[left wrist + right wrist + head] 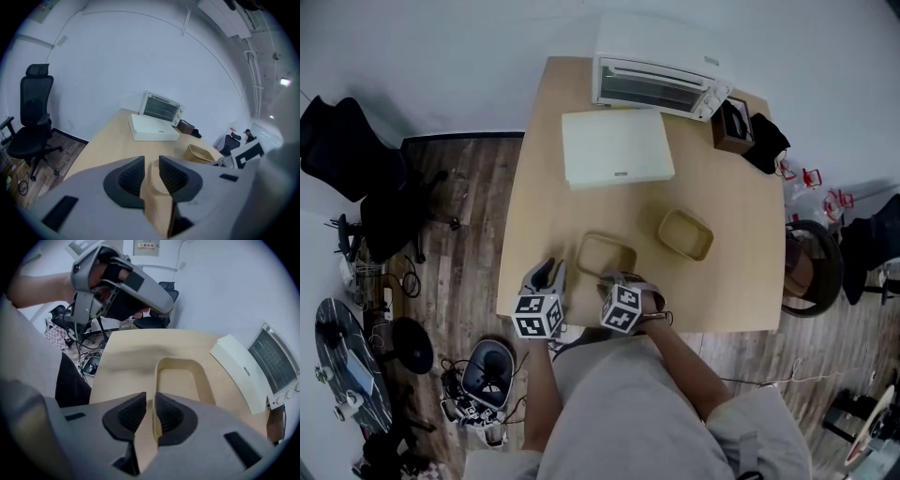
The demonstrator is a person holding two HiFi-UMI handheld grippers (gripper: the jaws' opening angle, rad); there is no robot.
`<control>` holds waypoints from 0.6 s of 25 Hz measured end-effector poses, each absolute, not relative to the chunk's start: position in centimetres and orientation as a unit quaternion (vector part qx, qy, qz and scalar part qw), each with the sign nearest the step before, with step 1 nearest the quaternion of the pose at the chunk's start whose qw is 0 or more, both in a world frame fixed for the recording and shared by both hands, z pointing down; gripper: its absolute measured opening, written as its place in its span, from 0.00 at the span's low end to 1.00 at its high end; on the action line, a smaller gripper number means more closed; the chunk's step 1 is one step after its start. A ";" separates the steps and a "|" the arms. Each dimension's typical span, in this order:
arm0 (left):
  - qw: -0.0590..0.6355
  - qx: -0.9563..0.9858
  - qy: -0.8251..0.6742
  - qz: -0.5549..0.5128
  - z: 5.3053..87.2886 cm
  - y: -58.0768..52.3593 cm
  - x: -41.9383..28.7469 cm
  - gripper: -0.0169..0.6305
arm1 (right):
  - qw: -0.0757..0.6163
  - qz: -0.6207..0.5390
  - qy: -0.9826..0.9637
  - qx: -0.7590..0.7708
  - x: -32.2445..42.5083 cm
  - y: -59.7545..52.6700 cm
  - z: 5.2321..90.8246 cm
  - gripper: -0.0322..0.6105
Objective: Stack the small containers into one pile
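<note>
Two tan open containers sit on the wooden table (539, 197). The near container (606, 255) (180, 380) lies close to the front edge, and the far container (685, 233) (201, 153) stands to its right and further back. My right gripper (617, 279) (150, 416) points steeply down over the near container's front rim. The thin wall stands between its pads, against the right one, with a gap on the left. My left gripper (551, 272) (151, 176) is just left of that container, jaws apart, with its tan rim (154, 183) showing in the gap.
A white toaster oven (661, 80) stands at the table's back edge with a flat white box (615, 147) in front of it. A brown box (733, 127) and black cloth sit at the back right corner. Black office chairs (356, 159) stand on the floor at left.
</note>
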State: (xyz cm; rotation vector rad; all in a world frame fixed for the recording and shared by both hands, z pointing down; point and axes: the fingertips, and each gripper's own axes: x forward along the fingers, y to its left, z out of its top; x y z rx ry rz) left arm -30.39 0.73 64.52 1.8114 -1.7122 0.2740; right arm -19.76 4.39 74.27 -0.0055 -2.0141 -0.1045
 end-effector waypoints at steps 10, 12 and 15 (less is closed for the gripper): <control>0.299 0.713 -0.623 0.114 64.0 -0.8 -28.2 0.16 | 0.528 -0.055 -0.847 0.033 -19.3 3.4 73.7 0.08; 0.297 0.718 -0.619 0.115 63.9 -1.1 -27.8 0.17 | 0.526 -0.066 -0.847 0.039 -19.1 3.1 73.3 0.08; 0.294 0.725 -0.612 0.118 63.8 -1.8 -27.3 0.16 | 0.524 -0.078 -0.846 0.050 -18.7 2.7 72.7 0.08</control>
